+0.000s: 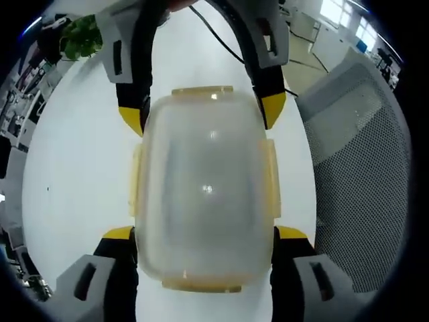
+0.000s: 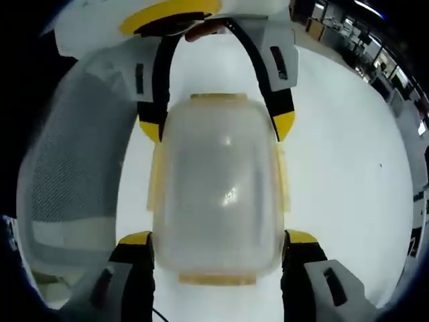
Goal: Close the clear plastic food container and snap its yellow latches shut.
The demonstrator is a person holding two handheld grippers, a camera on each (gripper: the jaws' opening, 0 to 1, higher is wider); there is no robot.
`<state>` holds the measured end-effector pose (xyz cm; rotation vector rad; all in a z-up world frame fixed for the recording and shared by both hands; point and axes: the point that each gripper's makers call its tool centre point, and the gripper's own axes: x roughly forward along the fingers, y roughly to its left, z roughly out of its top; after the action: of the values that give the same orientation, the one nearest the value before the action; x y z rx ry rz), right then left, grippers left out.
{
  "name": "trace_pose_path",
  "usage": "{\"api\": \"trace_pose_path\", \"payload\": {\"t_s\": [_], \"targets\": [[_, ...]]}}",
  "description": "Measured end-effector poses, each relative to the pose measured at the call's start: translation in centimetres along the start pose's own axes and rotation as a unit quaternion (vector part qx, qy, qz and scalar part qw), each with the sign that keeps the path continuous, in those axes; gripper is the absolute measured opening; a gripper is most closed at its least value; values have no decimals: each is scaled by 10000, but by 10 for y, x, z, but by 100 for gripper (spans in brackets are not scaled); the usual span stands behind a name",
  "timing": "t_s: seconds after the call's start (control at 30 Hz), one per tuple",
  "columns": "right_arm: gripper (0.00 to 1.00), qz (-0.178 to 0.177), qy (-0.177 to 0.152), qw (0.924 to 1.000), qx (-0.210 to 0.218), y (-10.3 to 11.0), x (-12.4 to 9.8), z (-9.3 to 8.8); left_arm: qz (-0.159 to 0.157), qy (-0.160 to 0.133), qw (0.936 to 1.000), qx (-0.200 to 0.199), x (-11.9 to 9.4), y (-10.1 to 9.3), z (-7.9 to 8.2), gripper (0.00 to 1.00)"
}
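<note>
Two grippers straddle one clear plastic food container (image 1: 204, 191), which sits lid-on in the middle of a white table (image 1: 74, 174). Yellow latches line the container's rim: one at each short end (image 1: 201, 90) and one along each long side (image 1: 273, 178). Whether any is already snapped down cannot be told through the frosted plastic.

Around the container, the left gripper (image 1: 204, 245) stands with jaws spread wide past the near corners, its yellow tips close to the walls; actual contact is unclear. From the opposite end the right gripper (image 2: 218, 249) does the same, jaws wide, tips beside the container's other corners.

Judging from this, the main risk is an uneven press. If one gripper pushes a latch while the other gives no brace, the light container could slide or pivot on the smooth table, and a lid not fully seated might pop up at one end. Beyond the container a mesh office chair (image 1: 365, 174) stands at the table edge.
</note>
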<state>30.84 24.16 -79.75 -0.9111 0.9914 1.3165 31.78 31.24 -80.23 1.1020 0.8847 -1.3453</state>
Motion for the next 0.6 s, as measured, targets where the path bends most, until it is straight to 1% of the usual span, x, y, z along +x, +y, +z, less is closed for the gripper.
{"api": "trace_pose_path", "payload": {"t_s": [0.2, 0.43, 0.6], "targets": [[78, -39, -64, 10000, 13, 0, 0, -1, -1, 88, 10000, 6, 1, 0, 1, 81], [78, -74, -40, 10000, 32, 0, 1, -1, -5, 29, 10000, -8, 1, -1, 1, 81], [78, -87, -86, 9999, 83, 1, 3, 5, -4, 79, 10000, 51, 0, 0, -5, 81]]}}
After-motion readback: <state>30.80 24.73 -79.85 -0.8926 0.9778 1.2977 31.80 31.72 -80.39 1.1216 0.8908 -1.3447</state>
